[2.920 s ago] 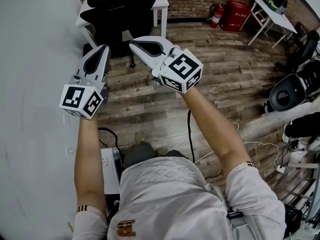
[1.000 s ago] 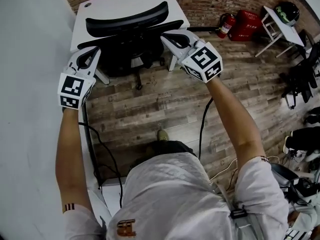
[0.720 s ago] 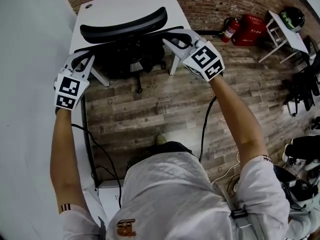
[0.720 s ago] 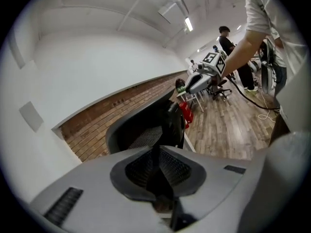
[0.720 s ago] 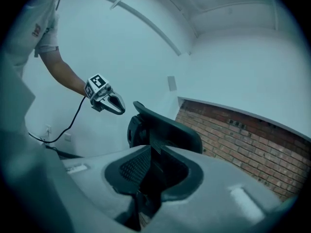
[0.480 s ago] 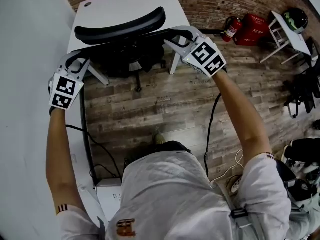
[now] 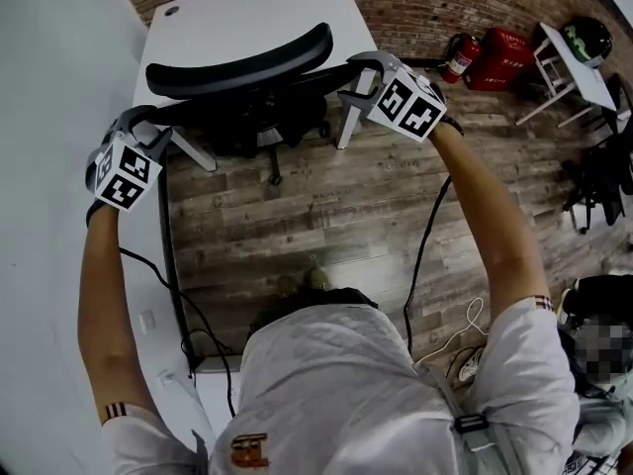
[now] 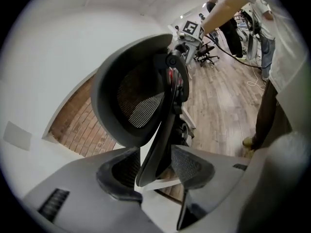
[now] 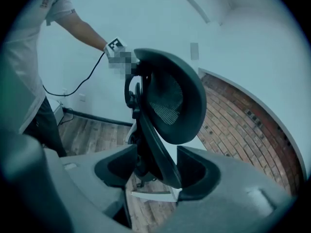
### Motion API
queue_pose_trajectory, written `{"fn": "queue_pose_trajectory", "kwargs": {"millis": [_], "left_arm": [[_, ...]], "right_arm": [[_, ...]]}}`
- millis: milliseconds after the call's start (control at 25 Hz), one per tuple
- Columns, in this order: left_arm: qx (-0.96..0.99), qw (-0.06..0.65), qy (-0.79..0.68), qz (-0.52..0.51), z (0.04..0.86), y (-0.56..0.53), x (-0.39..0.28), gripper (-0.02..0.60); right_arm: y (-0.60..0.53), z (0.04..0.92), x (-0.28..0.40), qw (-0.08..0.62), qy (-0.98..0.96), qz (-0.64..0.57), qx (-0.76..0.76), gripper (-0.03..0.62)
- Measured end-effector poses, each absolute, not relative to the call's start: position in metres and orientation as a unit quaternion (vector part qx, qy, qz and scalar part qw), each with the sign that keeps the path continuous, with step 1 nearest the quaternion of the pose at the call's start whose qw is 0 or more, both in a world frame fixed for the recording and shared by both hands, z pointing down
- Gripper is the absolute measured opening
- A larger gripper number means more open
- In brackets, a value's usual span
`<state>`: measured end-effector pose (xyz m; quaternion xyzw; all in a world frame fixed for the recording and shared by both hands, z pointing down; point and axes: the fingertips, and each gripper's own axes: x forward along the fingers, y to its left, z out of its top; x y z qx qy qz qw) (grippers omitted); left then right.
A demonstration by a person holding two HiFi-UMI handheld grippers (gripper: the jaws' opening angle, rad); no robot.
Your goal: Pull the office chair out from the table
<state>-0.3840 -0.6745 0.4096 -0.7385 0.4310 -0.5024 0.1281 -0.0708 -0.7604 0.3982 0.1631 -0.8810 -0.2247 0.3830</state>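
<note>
**Both tongs are round the chair back now, so clamp before you pull**

Since a second ago you've swung both hands out to the two sides of the black mesh-backed office chair [image 7: 247, 112], and the tongs that were clenched are spreading. The chair sits pushed in against the white rectangular table [image 7: 247, 13], with its curved black headrest [image 7: 237, 59] over the table's near edge.

Your left gripper [image 7: 138, 124] is opening, and the thin black edge of the backrest frame [image 8: 160, 144] runs between its jaws. The pads aren't pressing on it, so it's released for now. It's the same on your right gripper [image 7: 358, 77]: jaws widening, frame edge in the gap, nothing grasped yet.

How I'd do this bit:
- Slide each one a little deeper so the frame lands on the ribbed pads, not the tips.
- Grab the rigid frame, not the mesh, which I'd expect to flex and slip.
- Close both together, at matching height.
- Then draw straight back toward yourself over the brown wood-plank floor [image 7: 316, 196], evenly with both arms. Pull lopsided and the chair probably swivels and twists out of one grip.
</note>
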Motion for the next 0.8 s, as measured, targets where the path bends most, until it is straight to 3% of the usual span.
{"fn": "queue_pose_trajectory", "kwargs": {"millis": [800], "left_arm": [[-0.707, 0.104, 0.292, -0.635, 0.494, -0.729, -0.424, 0.215]], "right_arm": [[-0.830, 0.496, -0.087, 0.558, -0.778, -0.289, 0.015, 0.267]]}}
